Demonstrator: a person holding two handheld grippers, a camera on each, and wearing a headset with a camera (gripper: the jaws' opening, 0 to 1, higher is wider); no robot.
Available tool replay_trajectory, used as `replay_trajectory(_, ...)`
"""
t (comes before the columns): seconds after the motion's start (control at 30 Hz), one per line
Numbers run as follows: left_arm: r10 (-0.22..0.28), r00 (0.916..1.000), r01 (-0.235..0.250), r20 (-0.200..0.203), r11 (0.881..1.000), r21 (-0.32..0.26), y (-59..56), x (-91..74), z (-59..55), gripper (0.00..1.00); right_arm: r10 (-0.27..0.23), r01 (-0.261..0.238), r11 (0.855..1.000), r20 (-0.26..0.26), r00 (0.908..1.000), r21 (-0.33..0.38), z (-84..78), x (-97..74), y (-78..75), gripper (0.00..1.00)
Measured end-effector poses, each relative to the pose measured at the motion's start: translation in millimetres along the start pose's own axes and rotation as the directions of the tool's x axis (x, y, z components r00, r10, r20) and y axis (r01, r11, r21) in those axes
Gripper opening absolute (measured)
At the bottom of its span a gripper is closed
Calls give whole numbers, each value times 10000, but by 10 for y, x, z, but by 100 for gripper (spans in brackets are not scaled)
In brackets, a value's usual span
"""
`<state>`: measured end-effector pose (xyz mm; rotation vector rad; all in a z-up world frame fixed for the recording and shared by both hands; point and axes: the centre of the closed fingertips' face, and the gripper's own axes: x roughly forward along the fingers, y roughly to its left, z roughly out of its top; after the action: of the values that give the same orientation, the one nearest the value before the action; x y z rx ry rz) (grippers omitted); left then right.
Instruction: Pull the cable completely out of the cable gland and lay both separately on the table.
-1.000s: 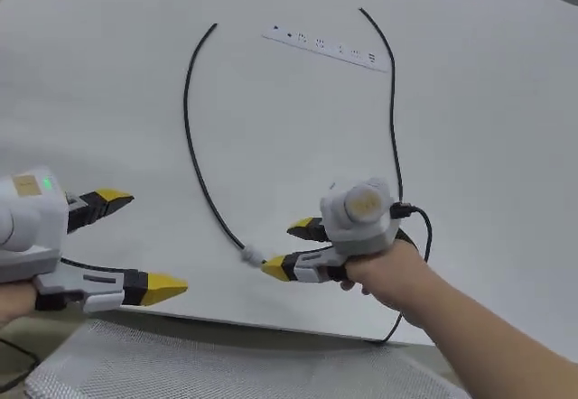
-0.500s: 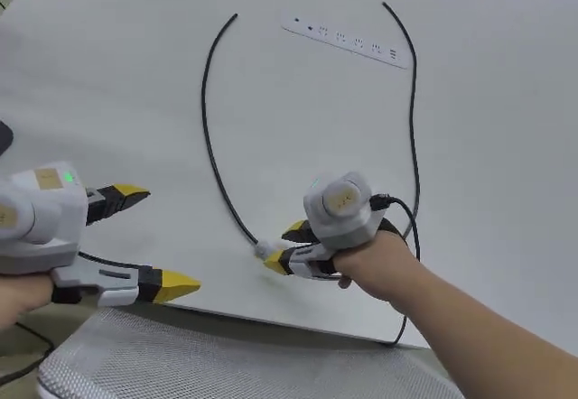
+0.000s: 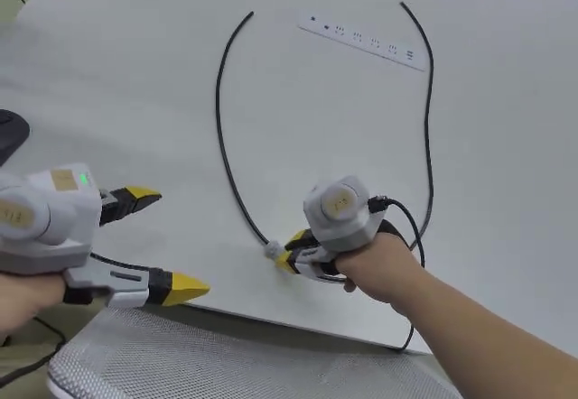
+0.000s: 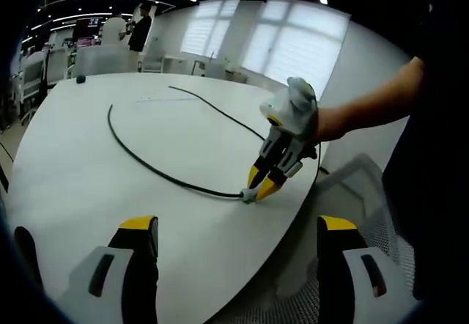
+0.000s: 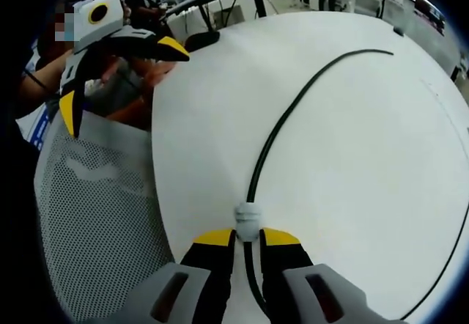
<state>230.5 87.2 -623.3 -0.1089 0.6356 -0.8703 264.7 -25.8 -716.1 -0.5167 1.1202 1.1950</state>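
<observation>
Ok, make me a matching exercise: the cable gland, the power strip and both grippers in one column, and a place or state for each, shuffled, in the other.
Things:
1. small grey cable gland
2. long white power strip
3. left gripper
4. right gripper

States:
A. open, holding nothing
B. shut on the black cable
C. flat at the far side of the white table
D. on the cable, just ahead of closed yellow tips

Pairs: 1-D, 2-C, 3-A, 4-B

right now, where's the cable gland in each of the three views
head view: cable gland low centre, near the front edge of the table, at the right gripper tip.
left gripper view: just right of centre, under the right gripper's yellow fingers.
right gripper view: bottom centre, just ahead of its own fingers.
shared landmark: the black cable running through it.
</observation>
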Motion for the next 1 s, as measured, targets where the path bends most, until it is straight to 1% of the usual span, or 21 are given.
replay_trajectory(0.1, 20, 10000, -20, -62, 10000, 10, 16, 4, -17, 89, -3, 3, 10000, -56, 10000, 15, 1, 31, -2, 9)
replay_trajectory(0.3, 27, 10000, -27, -11, 10000, -58, 17, 4, -8, 89, -44, 44, 10000, -76, 10000, -41, 8, 19, -3, 8)
replay_trajectory(0.37, -6, 10000, 6, -56, 10000, -13, 7, 13, -13, 89, -213, 212, 9996, -89, 9997, -186, 0, 9, -7, 7)
replay_trajectory(0.47, -25, 10000, 25, -64, 10000, -26, 0, 28, 1, 89, -280, 278, 9993, -104, 9996, -252, -3, -12, 0, 7)
replay_trajectory(0.57, -73, 10000, 74, -66, 9999, 73, -1, 39, 26, 88, -90, 88, 9997, -72, 9999, -211, 12, -64, 39, 6)
replay_trajectory(0.7, -128, 9999, 128, -45, 9998, 172, 3, 56, 96, 87, 55, -55, 9996, 1, 10000, -293, 20, -147, 76, 6)
replay_trajectory(0.77, -221, 9998, 221, -15, 9995, 214, -18, 82, 143, 86, 76, -78, 9987, -43, 10000, -497, 21, -198, 84, 6)
replay_trajectory(0.87, -503, 9987, 504, -38, 9984, 266, -98, 159, 218, 84, 178, -172, 9982, 108, 9998, -577, 61, -285, 103, 6)
replay_trajectory(0.97, -582, 9981, 593, -187, 9960, 662, -172, 256, 306, 84, 233, -219, 9959, 148, 9996, -876, 91, -390, 135, 6)
replay_trajectory(1.0, -612, 9980, 623, -170, 9956, 701, -195, 275, 335, 84, 254, -237, 9955, 177, 9995, -921, 105, -418, 143, 6)
